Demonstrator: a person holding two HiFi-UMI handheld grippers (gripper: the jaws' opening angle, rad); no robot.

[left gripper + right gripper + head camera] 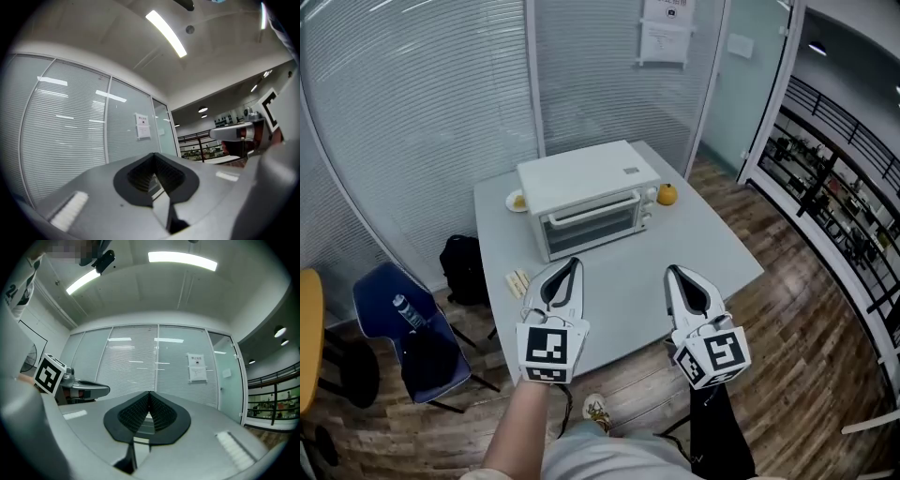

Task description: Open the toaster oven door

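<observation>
White toaster oven [589, 197] in the upper centre of the frame, door closed, on a grey table [712, 253], orange [667, 194] just right of it, left gripper [574, 262] and right gripper [672, 272] lower down, well apart from the oven, jaws of both pressed together on nothing

We're in an office building, by the look of it, out in an open area beside glazed rooms. Glass partition walls [412, 112] run round us with slatted blinds drawn behind them, and a printed notice [666, 33] is stuck on one pane. Long strip lights [165, 33] glow in a plain white ceiling. Wood-look flooring [787, 309] runs out to a black railing [834, 159] on the right, with more of the building beyond it. A plain grey table [694, 244] carries a white toaster oven [586, 197]. Beside it stand a blue chair [384, 300] and a black backpack [464, 267].
</observation>
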